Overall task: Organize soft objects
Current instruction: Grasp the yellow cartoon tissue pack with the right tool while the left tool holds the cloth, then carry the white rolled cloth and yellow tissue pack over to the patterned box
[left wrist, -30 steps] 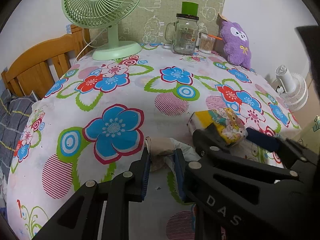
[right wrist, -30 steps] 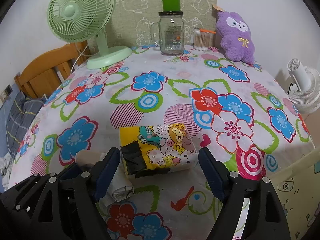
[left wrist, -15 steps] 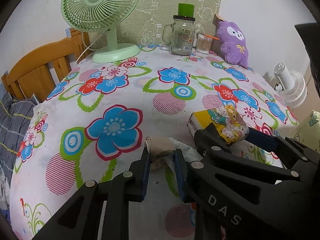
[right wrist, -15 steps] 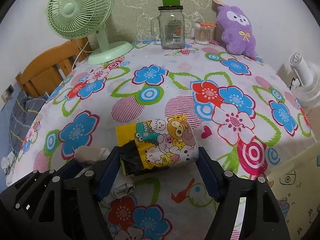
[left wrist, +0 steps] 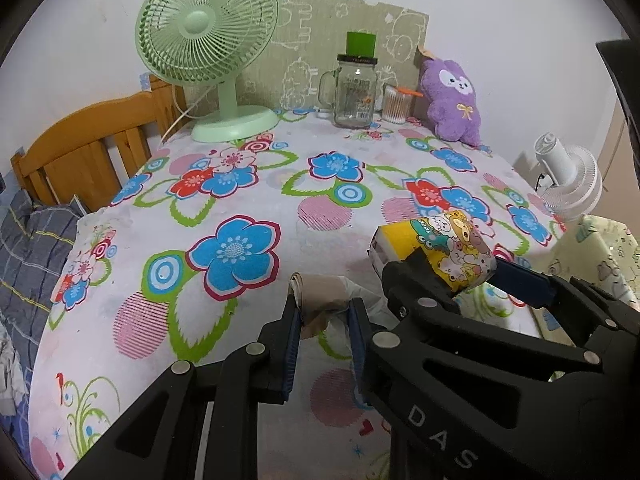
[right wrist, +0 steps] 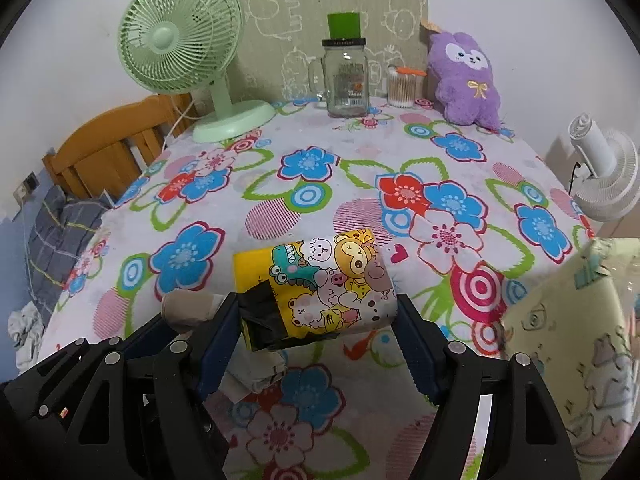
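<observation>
My right gripper (right wrist: 316, 316) is shut on a yellow cartoon-print pack (right wrist: 320, 288) and holds it above the flowered tablecloth (right wrist: 360, 152). The pack also shows in the left wrist view (left wrist: 436, 252), held by the right gripper's black arm. My left gripper (left wrist: 324, 316) is shut on a beige rolled cloth (left wrist: 320, 292), which peeks out at the left of the right wrist view (right wrist: 188, 308). A purple plush toy (right wrist: 468, 80) sits at the table's far right.
A green desk fan (right wrist: 188, 48), a glass mug jar with a green lid (right wrist: 346, 76) and a cotton-swab cup (right wrist: 400, 88) stand at the back. A pale patterned bag (right wrist: 568, 320) is at the right. A white fan (right wrist: 604, 172) and a wooden chair (right wrist: 108, 148) flank the table.
The right gripper has closed onto the cartoon pack and lifted it off the cloth. The left gripper keeps hold of the beige cloth and has risen slightly.
</observation>
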Tool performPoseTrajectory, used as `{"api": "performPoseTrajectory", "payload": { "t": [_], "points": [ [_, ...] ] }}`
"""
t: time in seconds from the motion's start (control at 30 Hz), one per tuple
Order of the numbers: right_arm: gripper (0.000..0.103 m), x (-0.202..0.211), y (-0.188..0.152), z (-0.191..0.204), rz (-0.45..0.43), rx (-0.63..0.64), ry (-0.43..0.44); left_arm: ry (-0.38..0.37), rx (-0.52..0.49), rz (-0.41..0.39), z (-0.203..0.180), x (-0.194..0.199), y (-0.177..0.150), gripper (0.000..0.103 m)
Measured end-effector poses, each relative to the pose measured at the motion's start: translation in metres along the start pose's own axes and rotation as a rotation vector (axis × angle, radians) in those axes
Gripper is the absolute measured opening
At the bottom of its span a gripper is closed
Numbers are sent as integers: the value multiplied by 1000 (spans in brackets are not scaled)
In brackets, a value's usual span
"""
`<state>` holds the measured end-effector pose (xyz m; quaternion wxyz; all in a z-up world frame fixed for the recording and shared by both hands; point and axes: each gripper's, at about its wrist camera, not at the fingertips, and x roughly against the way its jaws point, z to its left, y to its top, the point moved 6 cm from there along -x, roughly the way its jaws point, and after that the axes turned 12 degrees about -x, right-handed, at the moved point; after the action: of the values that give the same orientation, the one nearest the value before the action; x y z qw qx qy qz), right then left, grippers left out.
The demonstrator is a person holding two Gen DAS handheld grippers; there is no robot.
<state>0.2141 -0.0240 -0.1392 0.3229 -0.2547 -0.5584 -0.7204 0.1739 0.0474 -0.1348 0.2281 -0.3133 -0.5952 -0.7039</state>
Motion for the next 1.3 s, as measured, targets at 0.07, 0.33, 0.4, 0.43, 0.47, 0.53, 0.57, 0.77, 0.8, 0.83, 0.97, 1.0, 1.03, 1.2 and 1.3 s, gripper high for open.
{"api": "performPoseTrajectory", "payload": {
  "t": [0.07, 0.33, 0.4, 0.43, 0.47, 0.53, 0.57, 0.77, 0.8, 0.83, 0.97, 1.0, 1.03, 1.2, 1.3],
  "points": [
    [76, 8, -1, 0, -11, 3, 0, 2, 0, -11, -2, 7, -1, 22],
    [76, 40, -3, -3, -51, 7, 3, 5, 1, -53, -11, 34, 0, 22],
    [76, 49, -3, -4, -64, 8, 5, 8, -1, -66, -14, 42, 0, 22],
    [76, 54, -3, -5, -70, 8, 7, 9, -2, -71, -14, 45, 1, 22],
    [76, 58, -4, -5, -76, 8, 8, 10, -3, -76, -15, 49, 1, 22],
    [76, 66, -4, -5, -87, 8, 11, 13, -5, -87, -18, 57, 1, 22],
    [76, 71, -4, -6, -93, 8, 13, 15, -7, -94, -19, 61, 2, 22],
    [76, 96, -3, -8, -127, 9, 25, 27, -16, -128, -26, 84, 5, 22],
    [76, 101, -3, -9, -134, 9, 27, 28, -19, -132, -27, 87, 5, 22],
    [76, 105, -3, -9, -139, 9, 28, 31, -21, -138, -28, 91, 6, 22],
    [76, 121, -2, -12, -163, 7, 35, 36, -32, -158, -33, 104, 9, 22],
    [76, 125, -1, -13, -169, 8, 35, 36, -36, -164, -34, 108, 10, 22],
    [76, 128, -1, -13, -173, 8, 35, 36, -38, -168, -36, 110, 11, 22],
    [76, 144, 4, -18, -199, 9, 35, 36, -47, -191, -44, 122, 18, 22],
    [76, 154, 6, -21, -213, 12, 33, 33, -50, -201, -48, 128, 21, 22]
  ]
}}
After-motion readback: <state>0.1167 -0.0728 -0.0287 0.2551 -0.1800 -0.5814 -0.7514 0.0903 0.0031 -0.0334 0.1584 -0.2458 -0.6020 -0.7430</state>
